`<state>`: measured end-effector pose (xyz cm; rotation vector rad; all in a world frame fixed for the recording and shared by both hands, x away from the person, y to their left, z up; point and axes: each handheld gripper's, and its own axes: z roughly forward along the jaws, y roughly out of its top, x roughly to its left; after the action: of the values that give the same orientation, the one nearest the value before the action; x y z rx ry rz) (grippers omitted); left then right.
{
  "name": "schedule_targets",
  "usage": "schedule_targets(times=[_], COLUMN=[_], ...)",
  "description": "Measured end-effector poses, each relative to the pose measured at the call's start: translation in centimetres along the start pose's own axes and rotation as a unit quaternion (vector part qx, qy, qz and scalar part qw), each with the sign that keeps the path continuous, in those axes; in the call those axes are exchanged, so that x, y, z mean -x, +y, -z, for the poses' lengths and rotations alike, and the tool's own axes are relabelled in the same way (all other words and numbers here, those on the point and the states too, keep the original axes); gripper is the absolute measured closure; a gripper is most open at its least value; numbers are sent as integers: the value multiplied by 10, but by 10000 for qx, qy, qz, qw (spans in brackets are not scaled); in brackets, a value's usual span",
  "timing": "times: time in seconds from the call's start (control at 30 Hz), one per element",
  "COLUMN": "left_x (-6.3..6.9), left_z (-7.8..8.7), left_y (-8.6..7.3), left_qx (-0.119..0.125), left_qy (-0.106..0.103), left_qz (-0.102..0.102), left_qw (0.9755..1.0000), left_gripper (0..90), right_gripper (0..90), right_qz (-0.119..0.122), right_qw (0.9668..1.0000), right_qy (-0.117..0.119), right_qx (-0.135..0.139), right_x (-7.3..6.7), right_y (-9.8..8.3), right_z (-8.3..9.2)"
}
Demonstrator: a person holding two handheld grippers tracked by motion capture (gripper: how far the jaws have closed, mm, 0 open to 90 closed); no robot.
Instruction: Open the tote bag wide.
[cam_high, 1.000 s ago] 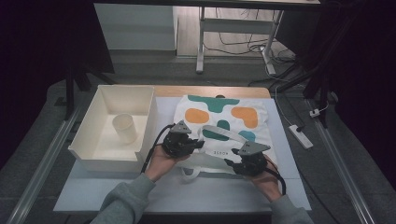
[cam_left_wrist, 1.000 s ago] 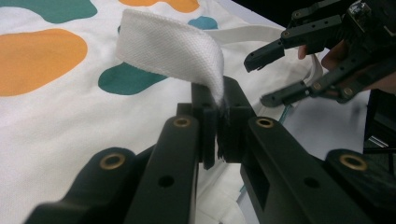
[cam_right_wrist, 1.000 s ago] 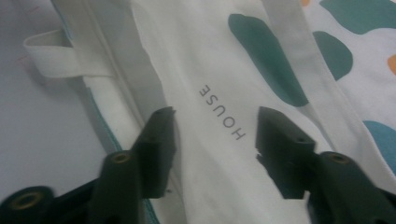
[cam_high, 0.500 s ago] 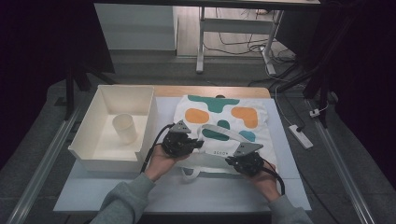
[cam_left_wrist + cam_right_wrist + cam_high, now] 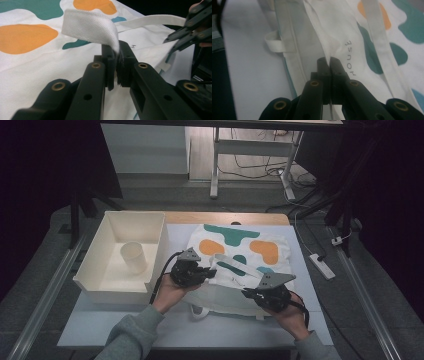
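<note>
Right gripper point(image 5: 329, 61) now clamped on a fold of the tote bag point(image 5: 240, 265) near its open edge, after standing partly open a second ago and closing on the cloth; lifted slightly since then, cloth drawn up between the jaws. Left gripper point(image 5: 117, 53) unmoved, jaws pinched tight on the white strap point(image 5: 92, 27), which arches up and away over the orange and teal print. Bag spread flat on the table point(image 5: 125, 330) ahead of both grippers, the tray point(image 5: 95, 285) with its cup point(image 5: 134, 257) beyond the left one. Probably ready for lifting or opening the bag's mouth.
</note>
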<state>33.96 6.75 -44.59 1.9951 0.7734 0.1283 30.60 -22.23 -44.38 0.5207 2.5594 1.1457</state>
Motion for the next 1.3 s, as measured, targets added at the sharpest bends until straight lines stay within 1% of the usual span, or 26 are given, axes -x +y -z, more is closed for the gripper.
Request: schedule_targets(times=[0.1, 0.17, 0.27, 0.4, 0.47, 0.5, 0.63, 0.7, 0.83, 0.93, 1.0, 1.07, 1.1, 1.13, 1.17, 1.2, 1.23, 1.27, 1.3], left_x=[1, 2, 3, 3, 1, 0, -2, -1, -1, 0, 0, 0, 1, 1, 2, 3, 3, 5, 7], left_z=[-1, -2, -4, -8, -11, -12, -17, -20, -22, -22, -19, -15, -12, -9, -6, 2, 2, 6, 10], left_y=[0, 0, 0, -2, -3, -4, -6, -6, -7, -7, -6, -5, -4, -3, -2, 1, 1, 2, 4], left_qx=[-50, -91, -122, -229, -274, -294, -410, -469, -486, -483, -435, -363, -319, -268, -227, -147, -147, -102, -73], left_qy=[-41, -62, -72, -44, -61, -74, -145, -167, -150, -91, -42, 25, 63, 101, 103, 56, 56, 51, 38], left_qz=[-23, -36, -51, -66, -36, -22, 14, 22, 13, 0, -3, -36, -45, -52, -55, -82, -82, -126, -169], left_qw=[10000, 9999, 9999, 9997, 9996, 9995, 9991, 9988, 9987, 9988, 9990, 9993, 9995, 9996, 9997, 9998, 9998, 9999, 9998], left_gripper=[841, 840, 840, 838, 837, 833, 818, 819, 815, 789, 770, 712, 666, 666, 599, 577, 556, 530, 530], right_gripper=[876, 876, 876, 875, 875, 875, 874, 874, 873, 873, 873, 873, 873, 873, 873, 873, 873, 872, 872], right_qz=[47, 65, -97, -266, -281, -277, -344, -392, -453, -483, -516, -571, -608, -608, -696, -723, -735, -754, -754], right_qw=[9998, 9996, 9994, 9989, 9988, 9988, 9982, 9979, 9975, 9970, 9968, 9965, 9963, 9963, 9956, 9954, 9952, 9950, 9950], right_qy=[127, 67, 47, 62, 54, -17, -160, -188, -239, -324, -315, -302, -275, -275, -250, -251, -270, -273, -273], right_qx=[176, 249, 323, 383, 398, 397, 473, 489, 494, 510, 531, 530, 536, 536, 567, 571, 587, 590, 590], right_x=[-2, -2, 3, 10, 11, 13, 17, 19, 22, 28, 32, 36, 39, 39, 43, 44, 45, 46, 46], right_y=[6, 8, 5, 0, -1, -2, -4, -5, -7, -7, -6, -6, -7, -7, -8, -8, -9, -9, -9], right_z=[8, 12, 13, 8, 7, 7, 6, 5, 3, -3, -6, -8, -9, -9, -10, -10, -10, -10, -10])
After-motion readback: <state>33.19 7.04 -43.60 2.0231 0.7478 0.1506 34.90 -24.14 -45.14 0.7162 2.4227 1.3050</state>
